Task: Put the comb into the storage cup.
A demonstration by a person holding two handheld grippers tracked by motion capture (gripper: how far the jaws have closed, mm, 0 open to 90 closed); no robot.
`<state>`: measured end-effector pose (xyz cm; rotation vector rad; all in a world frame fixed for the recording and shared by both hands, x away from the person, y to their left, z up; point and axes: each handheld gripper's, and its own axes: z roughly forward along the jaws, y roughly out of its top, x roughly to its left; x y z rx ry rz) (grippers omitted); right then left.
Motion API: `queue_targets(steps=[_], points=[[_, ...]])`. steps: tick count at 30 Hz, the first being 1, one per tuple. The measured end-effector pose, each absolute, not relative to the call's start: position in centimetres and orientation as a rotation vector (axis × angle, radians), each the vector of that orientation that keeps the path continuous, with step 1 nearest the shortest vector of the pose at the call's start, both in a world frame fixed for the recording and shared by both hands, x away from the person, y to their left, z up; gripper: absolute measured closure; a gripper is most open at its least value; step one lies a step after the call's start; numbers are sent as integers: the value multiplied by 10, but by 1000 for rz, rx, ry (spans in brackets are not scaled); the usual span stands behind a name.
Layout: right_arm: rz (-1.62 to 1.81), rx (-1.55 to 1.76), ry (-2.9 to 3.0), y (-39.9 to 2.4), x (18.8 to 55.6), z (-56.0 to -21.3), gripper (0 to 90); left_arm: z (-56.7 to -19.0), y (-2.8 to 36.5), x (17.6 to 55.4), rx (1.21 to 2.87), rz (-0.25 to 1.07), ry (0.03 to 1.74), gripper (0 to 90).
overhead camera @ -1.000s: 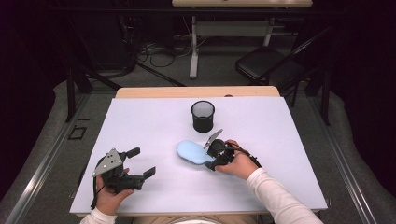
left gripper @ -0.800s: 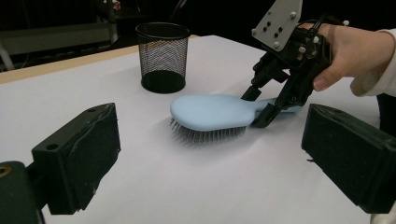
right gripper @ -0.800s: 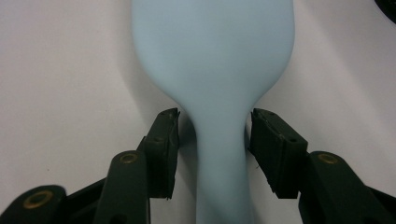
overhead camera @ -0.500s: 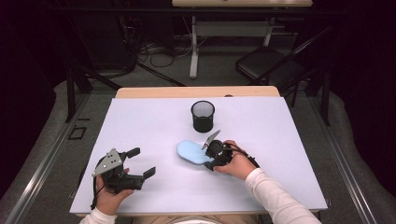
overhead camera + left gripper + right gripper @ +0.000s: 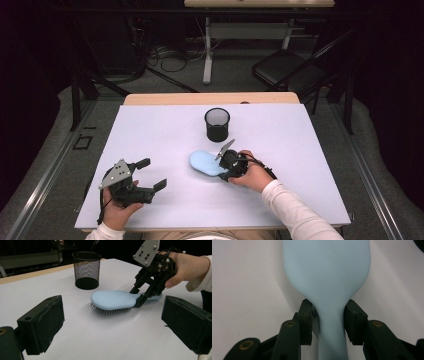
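A light blue hairbrush [image 5: 206, 163] lies bristles down on the white table [image 5: 300, 145], its handle pointing toward the person's right hand. My right gripper [image 5: 226, 169] has just been closing its jaws around the neck of the handle. In the right gripper view both pads [image 5: 354, 317] meet the hairbrush [image 5: 327, 272] where the head narrows. From the left gripper view, the right gripper [image 5: 137, 297] reaches down onto the hairbrush [image 5: 112, 300]. My left gripper [image 5: 151, 173] rests open near the front left of the table, its jaws wide apart and nothing between them [image 5: 112, 322].
A black mesh cup [image 5: 217, 125] stands upright behind the brush, also seen in the left gripper view [image 5: 86, 270]. The table's wooden far edge [image 5: 210, 98] borders a dark floor with a chair [image 5: 285, 67] and desk legs beyond.
The right gripper's jaws have drawn in around the brush handle. Both hands and the brush keep their places.
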<state>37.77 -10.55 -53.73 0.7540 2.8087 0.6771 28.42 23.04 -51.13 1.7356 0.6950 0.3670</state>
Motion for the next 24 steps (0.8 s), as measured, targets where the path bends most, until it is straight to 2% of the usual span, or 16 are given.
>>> queue_targets(steps=[24], points=[[676, 723, 2810, -108, 378, -537, 678, -511, 231, 284, 1734, 371, 701, 44]])
